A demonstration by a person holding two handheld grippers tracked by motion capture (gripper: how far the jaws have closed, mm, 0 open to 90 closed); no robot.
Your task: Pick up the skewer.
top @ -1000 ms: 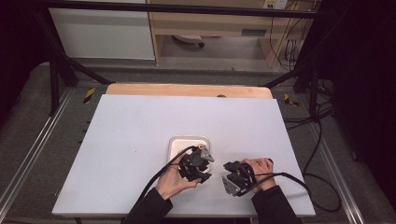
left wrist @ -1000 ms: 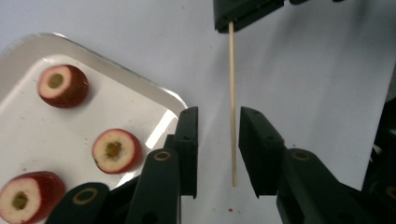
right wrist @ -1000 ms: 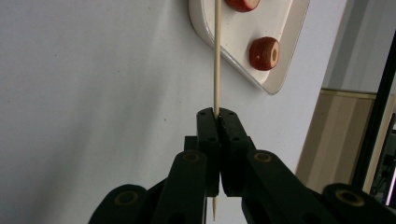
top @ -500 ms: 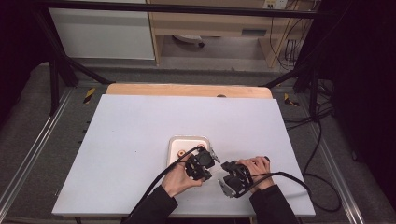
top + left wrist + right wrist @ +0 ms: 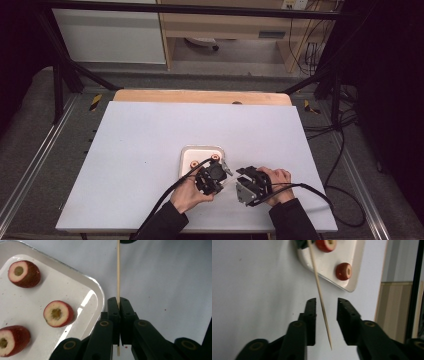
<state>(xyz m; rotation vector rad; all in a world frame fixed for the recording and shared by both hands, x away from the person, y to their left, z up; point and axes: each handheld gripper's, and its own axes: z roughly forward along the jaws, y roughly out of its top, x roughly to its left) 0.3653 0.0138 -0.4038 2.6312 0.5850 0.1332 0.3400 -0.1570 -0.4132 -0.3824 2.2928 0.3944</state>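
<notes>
Wooden and thin, the skewer [image 5: 118, 270] is clamped between the closed jaws of the left gripper [image 5: 119, 305], its long end reaching out over the pale desk [image 5: 140, 145] toward the right gripper [image 5: 325, 305]. That one's jaws stand apart with the skewer's pointed tip lying in the gap, touching neither side as far as I can tell. The step in hand looks like a handover or a steadying grip: close the right jaws squarely on the shaft, a little back from the tip, before the left lets go, and keep the stick level so it does not bend. Just beside the left gripper sits a white tray [image 5: 98, 293] holding cored red fruit pieces [image 5: 58, 313]. Its raised rim lies close under the skewer's line, so any swing should go away from it. Most of the desk beyond the tray looks bare, leaving room to work.
</notes>
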